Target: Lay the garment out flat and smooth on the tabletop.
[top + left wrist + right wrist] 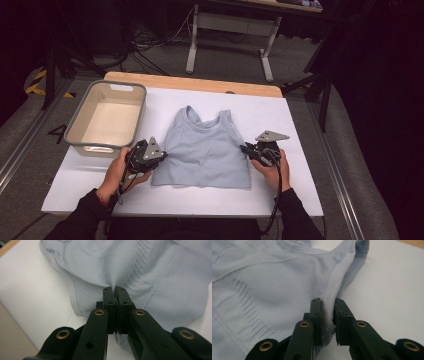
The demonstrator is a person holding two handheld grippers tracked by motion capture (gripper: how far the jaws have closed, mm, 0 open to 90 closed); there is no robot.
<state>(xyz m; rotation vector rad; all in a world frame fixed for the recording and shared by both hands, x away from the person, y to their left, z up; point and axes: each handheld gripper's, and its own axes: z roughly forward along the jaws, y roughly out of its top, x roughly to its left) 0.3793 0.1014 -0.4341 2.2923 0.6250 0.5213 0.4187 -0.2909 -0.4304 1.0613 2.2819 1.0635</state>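
A pale blue knitted tank top [202, 150] lies flat in the middle of the white table cover, neck toward the far side. My left gripper [161, 156] is at the top's left side edge, and in the left gripper view its jaws are pressed together on a pinch of the fabric [115, 291]. My right gripper [246, 149] is at the right side edge; in the right gripper view the ribbed hem [332, 290] of the armhole is clamped between its jaws [328, 303].
A beige plastic bin [80, 122], empty, stands at the table's left. The white cover [270, 195] ends close to the person's arms, and a wooden strip [200, 82] runs along the far edge. Desk legs and cables stand on the floor beyond.
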